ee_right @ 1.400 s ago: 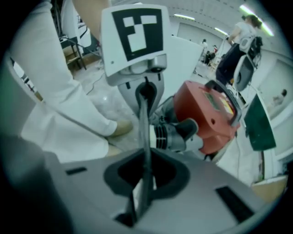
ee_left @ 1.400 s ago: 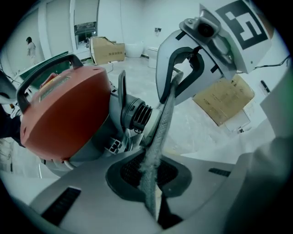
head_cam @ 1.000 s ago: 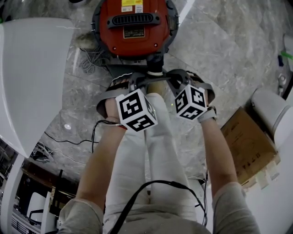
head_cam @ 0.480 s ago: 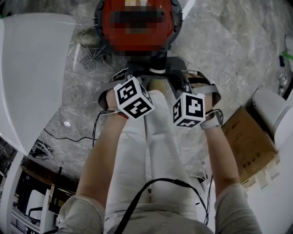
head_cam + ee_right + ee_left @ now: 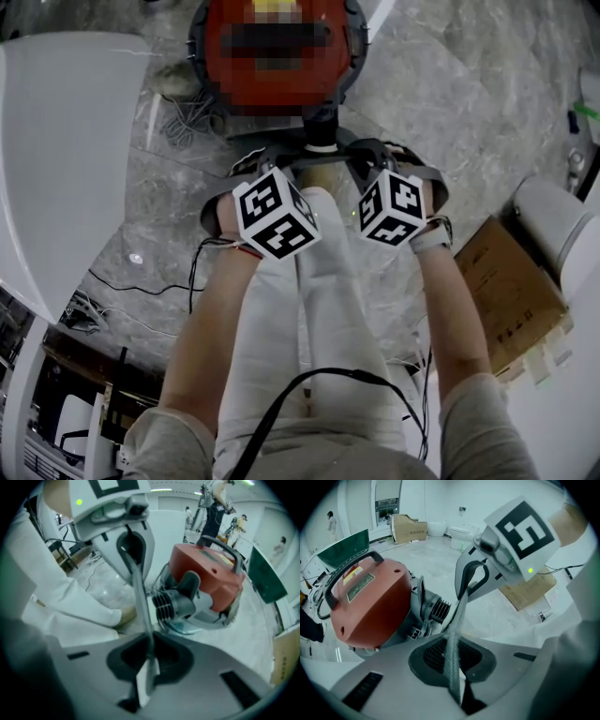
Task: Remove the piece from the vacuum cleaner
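Grey marbled stone floor fills the head view, with a white curved panel at its left and a brown cardboard box at its right; the red canister vacuum cleaner sits at the top, and its ribbed dark connector piece juts from the front towards me; my left gripper and right gripper converge just below that piece, above white trousers crossed by a black cable.

From the left gripper view I read the left gripper as fully closed, its jaws pressed into one thin strip with nothing seen between them; the strip rises just beside the piece, which sits on the cleaner's grey front, and meets the right gripper's tip.

From the right gripper view the right gripper is also closed, jaws together and empty as far as I can see; the piece lies just to their right, on the cleaner; whether either tip touches it I cannot tell.
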{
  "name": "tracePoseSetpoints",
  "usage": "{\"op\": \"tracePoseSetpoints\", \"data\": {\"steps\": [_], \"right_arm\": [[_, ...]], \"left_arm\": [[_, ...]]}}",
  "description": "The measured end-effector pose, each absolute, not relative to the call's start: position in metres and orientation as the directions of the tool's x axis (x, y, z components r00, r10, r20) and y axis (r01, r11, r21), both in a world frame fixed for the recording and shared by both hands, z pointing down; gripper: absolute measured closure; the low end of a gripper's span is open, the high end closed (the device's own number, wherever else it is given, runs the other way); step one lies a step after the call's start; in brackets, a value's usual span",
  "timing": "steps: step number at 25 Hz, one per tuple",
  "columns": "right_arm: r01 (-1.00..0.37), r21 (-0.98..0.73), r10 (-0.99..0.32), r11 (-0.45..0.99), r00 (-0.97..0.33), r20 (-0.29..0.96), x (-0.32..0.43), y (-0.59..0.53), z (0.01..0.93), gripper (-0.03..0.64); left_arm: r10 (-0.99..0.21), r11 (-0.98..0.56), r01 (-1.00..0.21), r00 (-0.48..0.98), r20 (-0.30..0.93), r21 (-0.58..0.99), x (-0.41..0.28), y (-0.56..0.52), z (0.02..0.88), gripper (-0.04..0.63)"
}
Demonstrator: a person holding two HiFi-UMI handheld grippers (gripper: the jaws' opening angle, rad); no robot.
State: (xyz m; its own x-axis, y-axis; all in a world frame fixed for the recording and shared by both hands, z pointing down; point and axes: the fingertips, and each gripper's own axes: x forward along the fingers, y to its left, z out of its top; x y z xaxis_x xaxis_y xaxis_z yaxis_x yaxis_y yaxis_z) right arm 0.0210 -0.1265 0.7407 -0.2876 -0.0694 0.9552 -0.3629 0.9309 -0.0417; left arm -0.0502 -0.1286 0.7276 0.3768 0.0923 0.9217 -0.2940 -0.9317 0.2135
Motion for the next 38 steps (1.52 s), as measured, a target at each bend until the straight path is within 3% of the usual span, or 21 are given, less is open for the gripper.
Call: {"op": "tracePoseSetpoints", "data": {"steps": [6, 10, 15, 23, 29, 38], "right_arm": [[-0.489, -0.138, -0.038, 0.861, -0.333, 0.942, 0.026, -0.127, 0.757, 0.586], [-0.394, -0.049, -0.060, 0.918, -0.258, 0.964, 0.024, -0.126, 0.752, 0.586], [-0.281, 0.035, -0.094, 0.959, -0.201, 0.975, 0.022, -0.124, 0.735, 0.586], [-0.220, 0.089, -0.131, 0.971, -0.182, 0.975, 0.010, -0.124, 0.721, 0.586], [-0.470, -0.082, -0.045, 0.879, -0.253, 0.966, 0.016, -0.124, 0.739, 0.586], [-0.615, -0.164, -0.030, 0.771, -0.292, 0.956, 0.021, -0.123, 0.765, 0.589]], "left_arm": [[0.078, -0.937, -0.283, 0.400, 0.913, 0.204, -0.038, -0.128, 0.722, 0.561], [0.088, -0.881, -0.371, 0.478, 0.874, 0.292, -0.043, -0.126, 0.737, 0.561], [0.106, -0.886, -0.367, 0.435, 0.894, 0.284, -0.046, -0.125, 0.751, 0.561], [0.113, -0.852, -0.416, 0.447, 0.887, 0.318, -0.052, -0.121, 0.775, 0.561], [0.139, -0.827, -0.435, 0.455, 0.880, 0.355, -0.055, -0.114, 0.765, 0.561], [0.130, -0.875, -0.379, 0.416, 0.900, 0.301, -0.051, -0.104, 0.742, 0.561]]}}
